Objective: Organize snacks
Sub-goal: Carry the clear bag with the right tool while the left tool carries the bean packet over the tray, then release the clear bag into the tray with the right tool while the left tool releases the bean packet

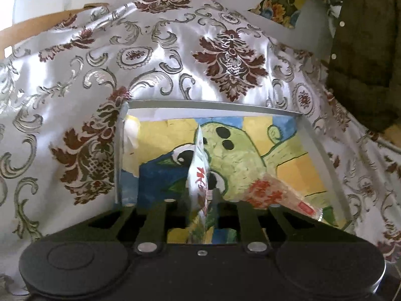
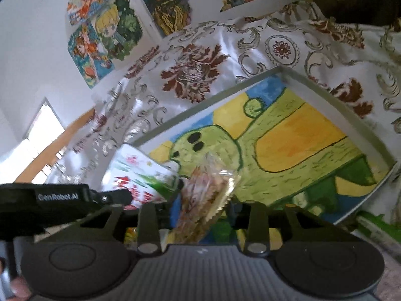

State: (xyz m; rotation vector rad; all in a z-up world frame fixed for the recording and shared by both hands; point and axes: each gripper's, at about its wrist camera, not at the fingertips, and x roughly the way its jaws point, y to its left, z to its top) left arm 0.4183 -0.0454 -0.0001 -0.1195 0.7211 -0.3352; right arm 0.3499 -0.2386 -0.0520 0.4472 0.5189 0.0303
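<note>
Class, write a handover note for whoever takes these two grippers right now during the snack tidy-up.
Left gripper: white packet edge-on between its jaws; grip unclear.
Right gripper: jaws look open around the clear biscuit packet.
Both packets are low over the painted tray on the patterned cloth.
Done: both brought to the tray.
Left: probably let go, lay them flat, withdraw.

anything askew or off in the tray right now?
Nothing spilled or damaged. The white snack packet stands on edge between the left hand-held gripper fingers instead of lying flat, and the clear cracker packet hangs tilted over the tray edge.
</note>
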